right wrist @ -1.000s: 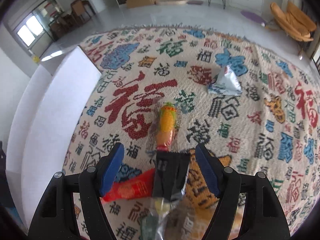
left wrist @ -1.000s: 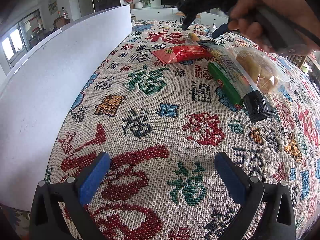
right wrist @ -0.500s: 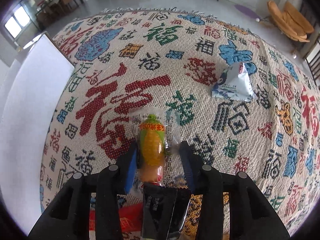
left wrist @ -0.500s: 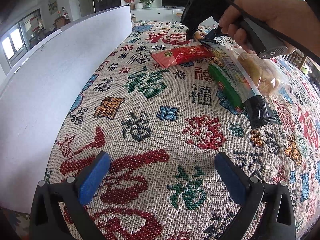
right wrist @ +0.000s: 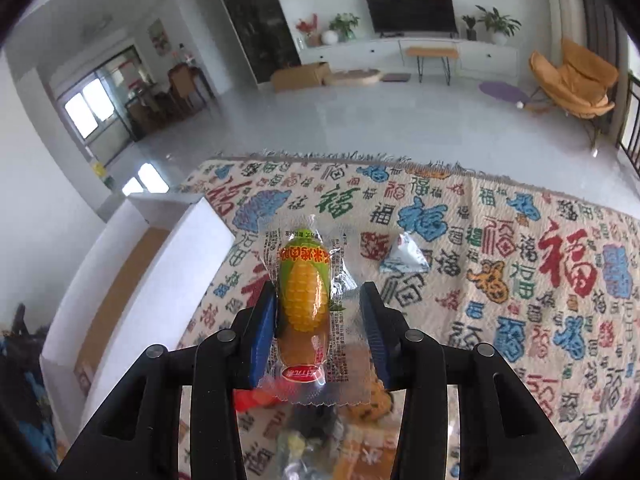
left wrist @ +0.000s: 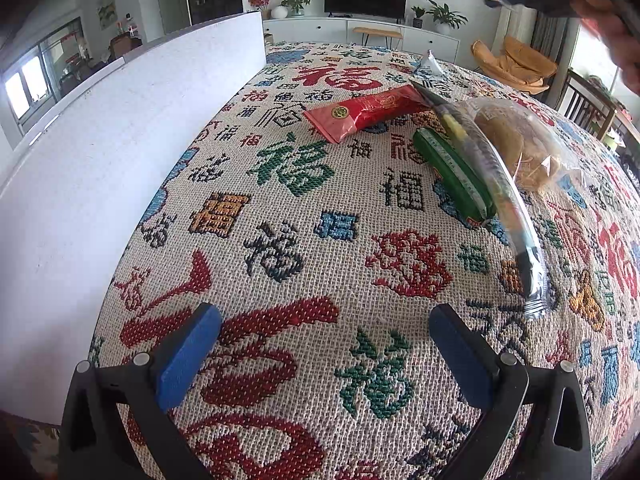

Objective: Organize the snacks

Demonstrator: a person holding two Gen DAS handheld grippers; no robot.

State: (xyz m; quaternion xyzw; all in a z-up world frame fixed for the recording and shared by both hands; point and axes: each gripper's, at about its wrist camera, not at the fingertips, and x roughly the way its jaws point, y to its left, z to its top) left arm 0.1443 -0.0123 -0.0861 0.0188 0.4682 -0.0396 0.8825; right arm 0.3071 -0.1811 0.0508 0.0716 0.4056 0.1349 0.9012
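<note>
A character-woven tablecloth (left wrist: 280, 208) fronts a living room; the right gripper (right wrist: 320, 312) clamps a corn sausage (right wrist: 305, 300), the left gripper (left wrist: 320, 344) gapes empty.

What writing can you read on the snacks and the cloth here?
"福": woven many times into the tablecloth, in red, green, blue and black.
Corn snack wrapper: red characters on an orange band, upside down and too blurred to read.
Red packet: round gold emblem, text too small.
Green packet: print too small.
</note>
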